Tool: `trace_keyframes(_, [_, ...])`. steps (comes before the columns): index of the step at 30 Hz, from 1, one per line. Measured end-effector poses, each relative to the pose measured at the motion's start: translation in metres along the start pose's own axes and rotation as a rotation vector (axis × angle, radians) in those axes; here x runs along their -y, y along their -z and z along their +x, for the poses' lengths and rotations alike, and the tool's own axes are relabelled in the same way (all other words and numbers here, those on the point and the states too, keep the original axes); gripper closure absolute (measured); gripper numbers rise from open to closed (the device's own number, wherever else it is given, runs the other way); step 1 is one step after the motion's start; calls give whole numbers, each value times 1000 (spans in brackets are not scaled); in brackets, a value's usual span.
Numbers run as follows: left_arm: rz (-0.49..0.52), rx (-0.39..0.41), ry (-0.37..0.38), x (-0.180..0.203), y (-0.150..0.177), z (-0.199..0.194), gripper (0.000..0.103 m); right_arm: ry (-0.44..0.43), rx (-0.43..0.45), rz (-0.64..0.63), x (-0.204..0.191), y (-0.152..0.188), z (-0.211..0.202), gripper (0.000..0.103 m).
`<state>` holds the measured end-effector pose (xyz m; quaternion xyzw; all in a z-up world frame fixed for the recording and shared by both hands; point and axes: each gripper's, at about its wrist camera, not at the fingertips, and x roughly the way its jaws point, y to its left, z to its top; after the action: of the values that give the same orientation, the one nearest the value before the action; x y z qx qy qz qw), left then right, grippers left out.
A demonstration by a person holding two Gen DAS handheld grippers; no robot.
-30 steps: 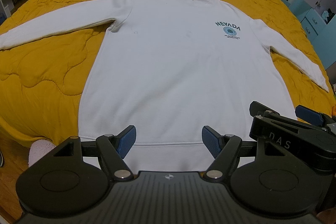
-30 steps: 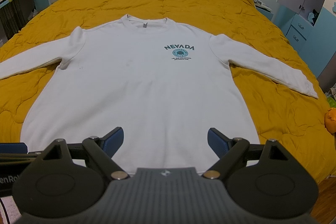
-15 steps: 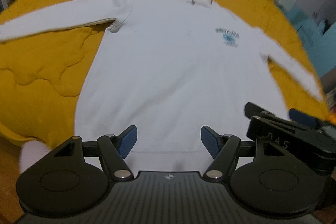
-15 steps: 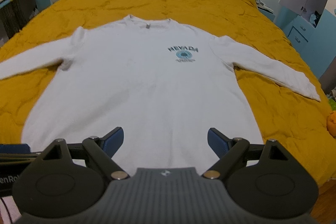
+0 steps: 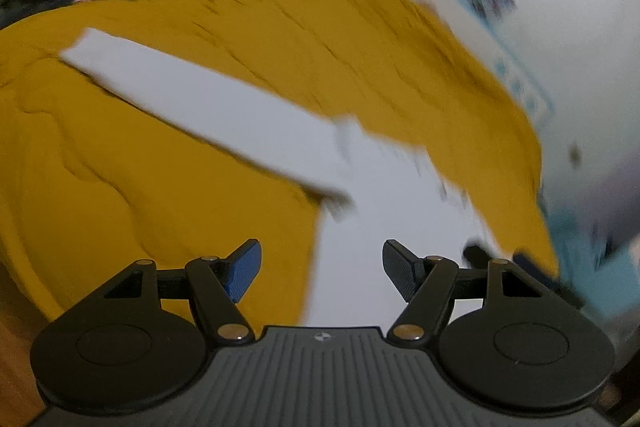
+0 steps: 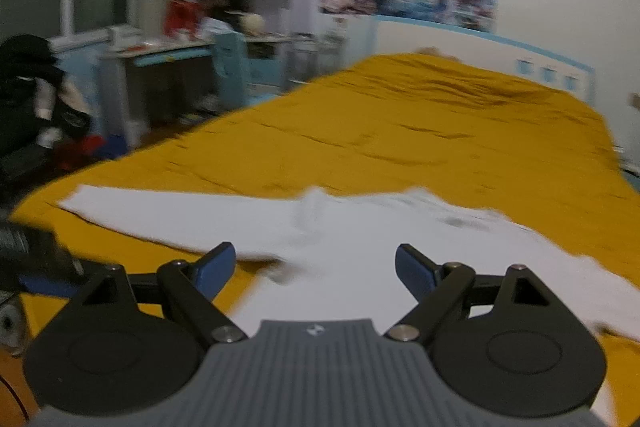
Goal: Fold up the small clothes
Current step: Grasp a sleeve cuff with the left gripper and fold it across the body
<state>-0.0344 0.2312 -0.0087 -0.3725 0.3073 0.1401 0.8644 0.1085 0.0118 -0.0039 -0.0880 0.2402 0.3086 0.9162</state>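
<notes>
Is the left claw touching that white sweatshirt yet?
Cannot tell. In the blurred left wrist view, the left claw is open with nothing between its fingers, hanging over the sweatshirt, but neither contact nor gap shows plainly.

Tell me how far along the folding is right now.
Done: the white sweatshirt lies spread flat on the yellow bedspread, one sleeve stretched straight out. In hand: nothing; the left tool and right tool are open and empty. Left: every fold.

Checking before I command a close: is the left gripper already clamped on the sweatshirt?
No. The left gripper stands wide open with nothing between its blue pads, and the white sweatshirt lies flat on the yellow quilt beyond them.
</notes>
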Motion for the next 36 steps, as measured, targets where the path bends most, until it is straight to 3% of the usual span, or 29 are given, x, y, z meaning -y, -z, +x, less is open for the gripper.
trace_keyframes(4, [-200,114,-23,-80,-38,16,21,-16,-21,-17,-24,-5,48,20])
trace_keyframes(9, [-467,251,-30,-170,-69,46,29,-60,-49,-119,-55,-9,98,20])
trace_keyframes(13, [-566,297,-36,-196,-84,68,33,-54,-89,-285,-80,0,146,21])
trace_keyframes(16, [-622,362,-91,-207,-95,75,40,-74,-138,-305,-94,2,171,21])
trace_keyframes(17, [-632,377,-94,-207,-97,80,41,-87,-153,-290,-97,3,175,21])
trace_keyframes(19, [-645,396,-97,-209,-97,84,53,-121,-176,-262,-101,5,180,21])
trace_keyframes(21, [-632,404,-94,-208,-100,86,82,-134,-189,-265,-107,12,181,21])
trace_keyframes(24, [-646,404,-62,-205,-103,84,97,-130,-206,-282,-111,19,180,21])
trace_keyframes(29, [-547,454,5,-164,-118,82,97,-124,-211,-238,-93,17,162,21])
trace_keyframes(33, [-444,460,173,-100,-130,75,97,-102,-175,-159,-58,11,132,21])
trace_keyframes(36, [-348,418,315,-33,-133,78,97,-57,-163,-74,-19,15,106,21])
